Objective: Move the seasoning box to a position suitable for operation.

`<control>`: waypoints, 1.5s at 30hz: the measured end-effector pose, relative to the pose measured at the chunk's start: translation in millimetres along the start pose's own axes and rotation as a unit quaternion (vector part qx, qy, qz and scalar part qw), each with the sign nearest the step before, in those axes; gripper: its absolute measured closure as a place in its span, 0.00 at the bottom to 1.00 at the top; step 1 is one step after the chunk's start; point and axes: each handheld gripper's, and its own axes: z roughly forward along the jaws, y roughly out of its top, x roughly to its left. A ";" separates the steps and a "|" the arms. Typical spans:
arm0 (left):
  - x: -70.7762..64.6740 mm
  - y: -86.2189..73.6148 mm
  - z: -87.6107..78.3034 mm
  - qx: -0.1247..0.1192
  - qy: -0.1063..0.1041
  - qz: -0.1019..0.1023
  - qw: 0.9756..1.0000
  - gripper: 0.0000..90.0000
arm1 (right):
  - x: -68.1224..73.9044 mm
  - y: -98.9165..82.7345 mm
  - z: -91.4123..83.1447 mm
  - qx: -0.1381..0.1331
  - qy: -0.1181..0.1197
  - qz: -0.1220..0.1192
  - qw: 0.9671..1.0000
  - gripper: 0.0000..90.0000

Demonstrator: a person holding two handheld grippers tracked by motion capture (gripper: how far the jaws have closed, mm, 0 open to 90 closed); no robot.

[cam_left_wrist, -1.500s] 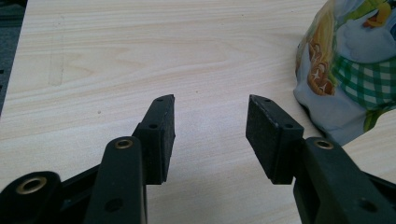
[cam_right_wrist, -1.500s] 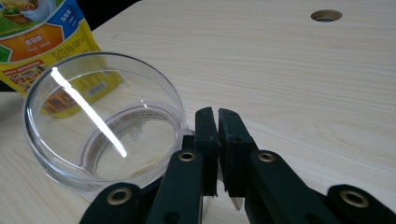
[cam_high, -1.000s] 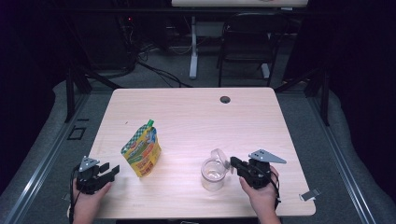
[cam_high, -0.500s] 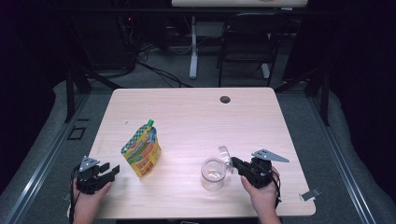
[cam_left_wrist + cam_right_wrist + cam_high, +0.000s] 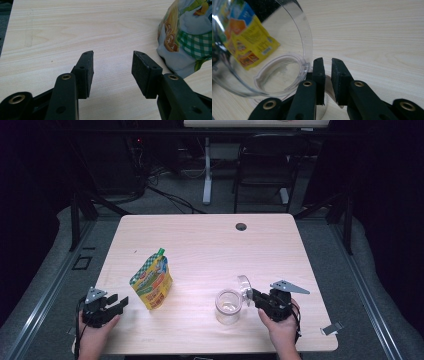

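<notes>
The clear jar [image 5: 228, 306] stood on the desk [image 5: 210, 245], its hinged lid [image 5: 245, 284] flipped up. The right gripper [image 5: 255, 296], jaws just parting, sat beside the lid, grasping nothing. The left gripper [image 5: 120, 302] rested released near the pouch [image 5: 151, 281].

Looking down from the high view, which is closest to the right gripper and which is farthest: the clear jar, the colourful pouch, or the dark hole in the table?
From the right gripper:
1. Jar, right beside its jaws, to their left.
2. Pouch, farther left, past the jar.
3. Hole, near the table's far edge.
</notes>
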 end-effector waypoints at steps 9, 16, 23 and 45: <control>-2.9 3.5 4.2 0.000 -0.005 0.003 1.000 0.58 | -4.5 -4.0 -3.8 0.004 -0.014 0.000 1.000 0.87; -6.1 8.2 10.3 0.000 -0.013 0.007 1.000 0.58 | -3.6 -7.1 -9.1 0.001 -0.019 -0.003 1.000 0.87; -7.3 10.6 13.2 0.002 -0.016 0.008 1.000 0.58 | -1.0 -7.2 -18.0 -0.010 -0.021 -0.009 1.000 0.86; -11.2 19.8 21.0 -0.004 -0.027 0.009 1.000 0.58 | 13.7 -18.3 -20.2 0.036 -0.006 -0.061 0.998 0.70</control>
